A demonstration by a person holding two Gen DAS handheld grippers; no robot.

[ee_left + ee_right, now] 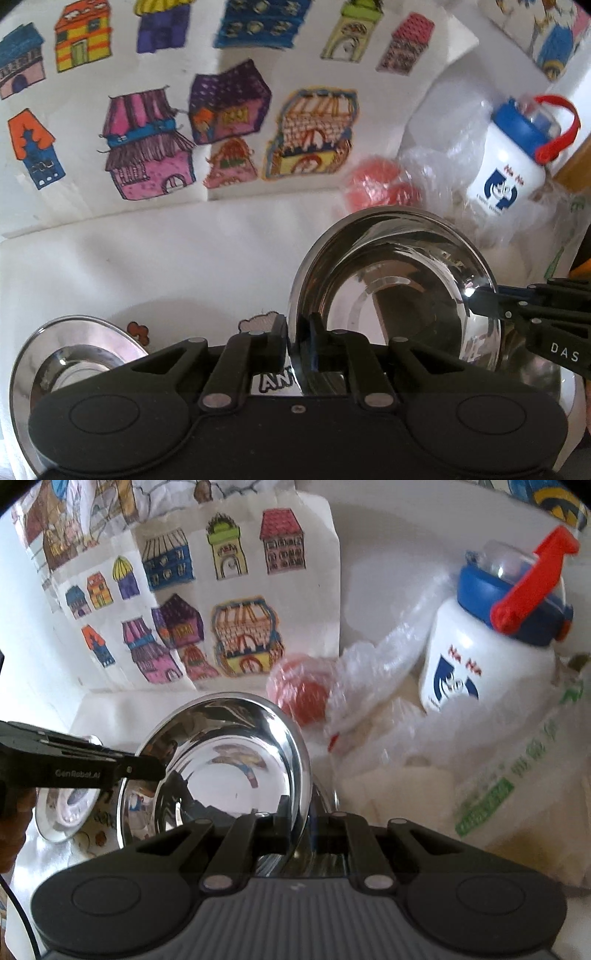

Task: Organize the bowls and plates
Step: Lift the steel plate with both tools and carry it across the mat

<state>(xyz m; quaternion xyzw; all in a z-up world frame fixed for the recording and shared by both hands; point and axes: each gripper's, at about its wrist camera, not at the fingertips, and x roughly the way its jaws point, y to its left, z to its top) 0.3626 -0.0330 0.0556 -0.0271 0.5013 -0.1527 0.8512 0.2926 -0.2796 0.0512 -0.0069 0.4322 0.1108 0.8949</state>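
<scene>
A shiny steel bowl (399, 295) hangs tilted over the white table, held at two opposite points of its rim. My left gripper (297, 332) is shut on the near rim in the left wrist view, one finger on each side of the edge. My right gripper (476, 299) reaches in from the right and pinches the far rim. In the right wrist view the same bowl (229, 760) sits in my right gripper (303, 823), with the left gripper (155, 770) on its left rim. A second steel dish (74, 347) (62, 808) lies on the table to the left.
A white bottle (513, 162) (491, 646) with blue cap and red handle stands at the right. Red round things in clear plastic (373, 184) (303, 690) lie beside it. A paper with drawn houses (184, 129) leans behind. Another steel rim (325, 797) shows under the bowl.
</scene>
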